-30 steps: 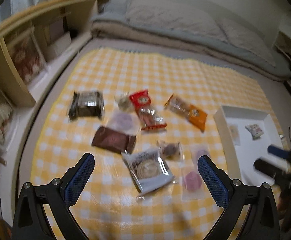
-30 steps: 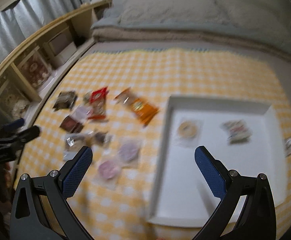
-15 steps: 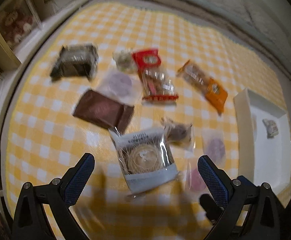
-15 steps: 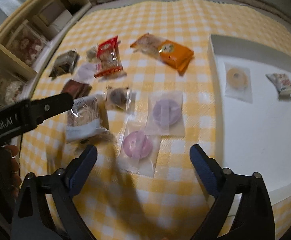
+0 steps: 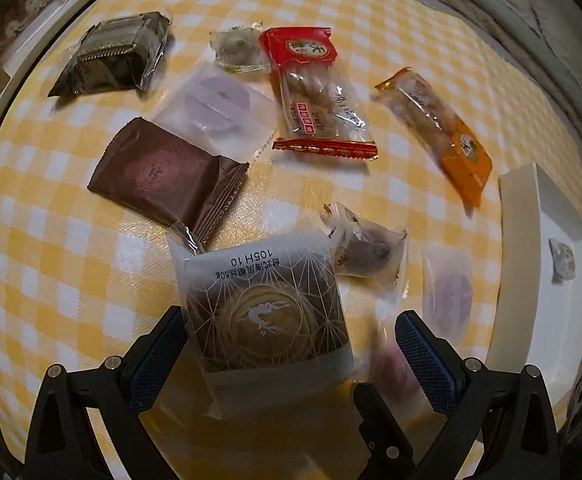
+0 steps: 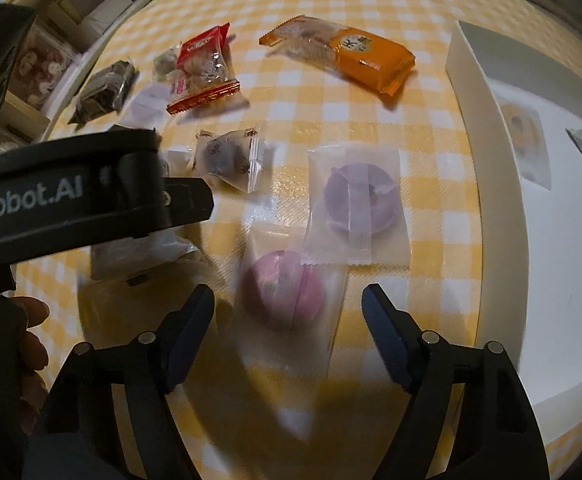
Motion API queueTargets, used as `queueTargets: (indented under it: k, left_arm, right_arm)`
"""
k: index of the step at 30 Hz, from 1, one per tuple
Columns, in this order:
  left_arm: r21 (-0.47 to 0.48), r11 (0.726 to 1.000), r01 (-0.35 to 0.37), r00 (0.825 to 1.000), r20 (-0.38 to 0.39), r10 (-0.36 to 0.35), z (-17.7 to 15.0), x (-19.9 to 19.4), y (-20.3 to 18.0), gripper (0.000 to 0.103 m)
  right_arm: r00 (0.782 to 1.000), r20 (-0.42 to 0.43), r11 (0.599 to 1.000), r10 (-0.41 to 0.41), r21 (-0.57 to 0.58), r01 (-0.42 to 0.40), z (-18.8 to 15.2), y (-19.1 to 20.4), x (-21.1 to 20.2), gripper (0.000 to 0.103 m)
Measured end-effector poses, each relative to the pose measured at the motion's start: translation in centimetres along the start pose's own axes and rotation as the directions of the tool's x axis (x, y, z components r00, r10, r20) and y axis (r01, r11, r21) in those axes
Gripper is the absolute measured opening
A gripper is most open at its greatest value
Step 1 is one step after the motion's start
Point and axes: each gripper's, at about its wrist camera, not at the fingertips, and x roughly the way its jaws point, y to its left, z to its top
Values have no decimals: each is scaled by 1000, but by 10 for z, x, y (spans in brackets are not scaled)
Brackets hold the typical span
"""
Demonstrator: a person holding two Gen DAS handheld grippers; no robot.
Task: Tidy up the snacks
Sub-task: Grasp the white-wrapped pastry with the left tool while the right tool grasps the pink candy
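The left tongs cover most of the round-pastry packet. The pink sweet appears blurred behind that packet's edge.

Snacks lie scattered flat on the yellow checked cloth: a clear-and-white packet with a round brown pastry nearest, a brown foil packet just behind it, a red-topped packet and an orange-ended one (both angled) farther back. A pink round sweet has its wrapper overlapped by a purple one's. The white tray holds two small packets.
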Motion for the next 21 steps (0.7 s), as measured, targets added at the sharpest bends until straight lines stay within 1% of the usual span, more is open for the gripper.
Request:
queueTargets:
  k: [1, 2, 3, 5, 6, 9, 12, 14, 18, 21]
  left_arm:
    - [1, 1000, 1, 1000, -3, -1, 0, 2, 0, 93]
    - [9, 1000, -1, 1000, -9, 1, 1, 3, -1, 85]
    - [18, 1000, -10, 1000, -14, 11, 1, 5, -2, 81]
    - [41, 999, -24, 1000, -19, 25, 0, 7, -2, 69]
    - [45, 999, -19, 1000, -17, 20, -1, 6, -1, 70]
    - [45, 999, 2, 1000, -8, -2, -3, 3, 3, 67]
    - [61, 998, -3, 1000, 7, 2, -6, -4, 7, 65]
    - [73, 997, -2, 1000, 23, 1, -8, -9, 8, 65]
    - [101, 995, 9, 995, 93, -19, -12, -30, 8, 64]
    - [121, 993, 14, 986, 166, -34, -15, -52, 7, 64]
  right_arm:
    - [1000, 0, 1000, -5, -7, 5, 1, 1, 0, 77]
    - [1000, 0, 1000, -8, -10, 8, 2, 1, 0, 74]
    - [1000, 0, 1000, -12, -13, 12, 2, 1, 1, 68]
    - [999, -4, 999, -32, -37, 31, 4, 1, 1, 59]
    - [1000, -8, 998, -30, -48, 30, 4, 1, 1, 57]
    - [1000, -17, 996, -23, -92, 22, 5, 2, -1, 54]
    - [1000, -19, 992, -11, -125, 9, 4, 6, -5, 53]
    - [1000, -4, 989, -4, -150, 3, 3, 8, -12, 53]
    - [999, 35, 986, 8, -169, -2, 5, 8, -26, 53]
    - [997, 81, 984, 7, -176, 8, 11, 6, -40, 53]
